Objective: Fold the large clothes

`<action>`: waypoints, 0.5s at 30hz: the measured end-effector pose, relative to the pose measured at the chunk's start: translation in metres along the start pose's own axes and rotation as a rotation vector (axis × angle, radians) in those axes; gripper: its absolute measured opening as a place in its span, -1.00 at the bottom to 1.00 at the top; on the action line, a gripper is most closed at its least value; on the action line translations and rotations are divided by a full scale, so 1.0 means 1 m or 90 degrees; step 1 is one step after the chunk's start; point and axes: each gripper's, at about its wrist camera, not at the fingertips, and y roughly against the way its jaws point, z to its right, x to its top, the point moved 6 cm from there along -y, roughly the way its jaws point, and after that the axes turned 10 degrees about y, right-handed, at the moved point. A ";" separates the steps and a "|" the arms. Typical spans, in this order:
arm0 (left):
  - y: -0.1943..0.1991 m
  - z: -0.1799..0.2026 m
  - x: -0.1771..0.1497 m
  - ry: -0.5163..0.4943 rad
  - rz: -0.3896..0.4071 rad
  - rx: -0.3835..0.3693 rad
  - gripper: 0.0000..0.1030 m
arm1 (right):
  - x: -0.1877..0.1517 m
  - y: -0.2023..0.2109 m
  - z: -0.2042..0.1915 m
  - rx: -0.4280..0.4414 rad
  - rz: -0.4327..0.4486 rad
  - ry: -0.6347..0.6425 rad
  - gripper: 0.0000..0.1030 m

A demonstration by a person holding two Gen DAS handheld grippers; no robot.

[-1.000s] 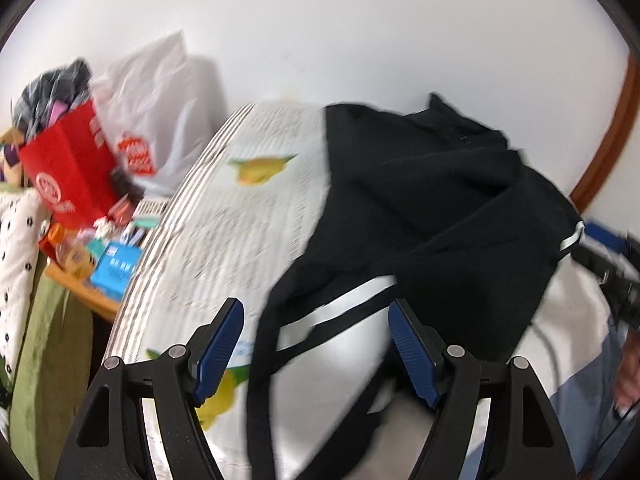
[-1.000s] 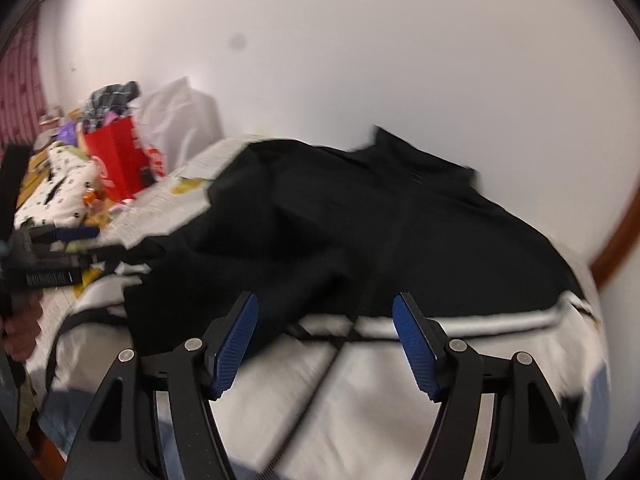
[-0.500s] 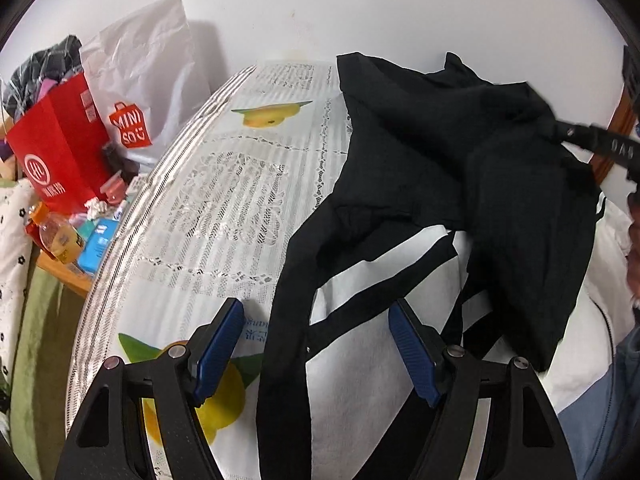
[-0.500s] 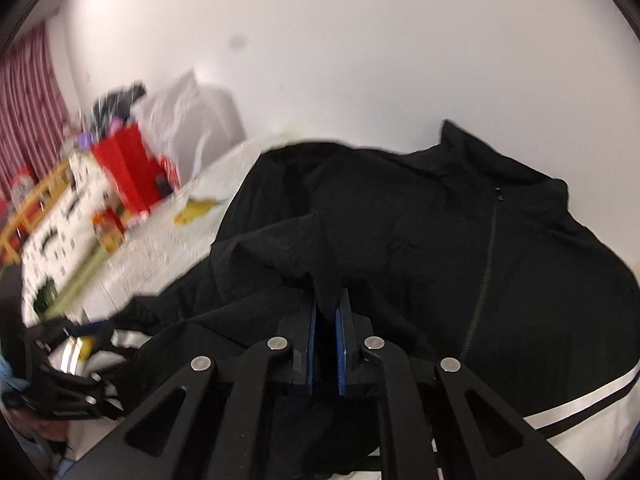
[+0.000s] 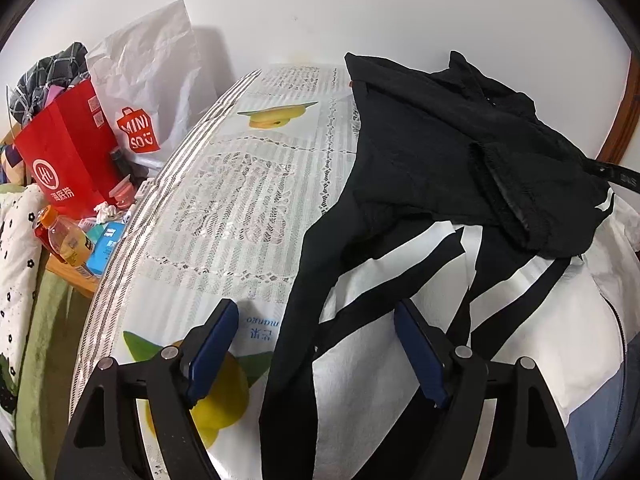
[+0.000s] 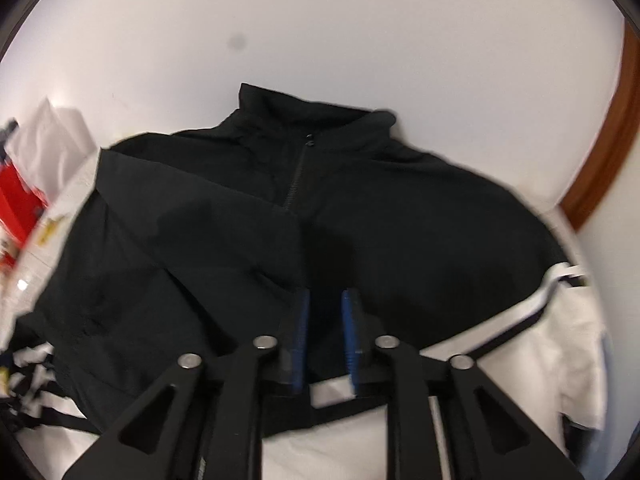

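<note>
Currently: jacket (image 6: 360, 240) lies on table (image 5: 240, 208), sleeve folded across chest | right gripper (image 6: 326, 336) just reopened, apparently dropping sleeve, view blurred | left gripper (image 5: 316, 352) spread wide, empty, over hem | next fold pending

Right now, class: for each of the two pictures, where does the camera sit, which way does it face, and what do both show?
Left wrist view: sits on the left gripper, looks down along the table; jaws wide open over the jacket.
Right wrist view: sits on the right gripper, faces the jacket's collar and the wall; jaws just opening, nothing between them.
Shared: jacket, red bag, wall.
</note>
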 end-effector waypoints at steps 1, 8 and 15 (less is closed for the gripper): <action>0.001 -0.002 0.000 0.003 -0.004 -0.001 0.53 | 0.001 0.014 -0.012 0.003 0.021 0.026 -0.08; 0.012 -0.014 -0.011 0.003 -0.006 0.003 0.53 | -0.005 0.056 -0.104 0.185 0.061 0.128 0.56; 0.023 -0.020 -0.030 -0.015 0.007 -0.004 0.54 | -0.019 0.024 -0.166 0.211 0.009 0.174 0.56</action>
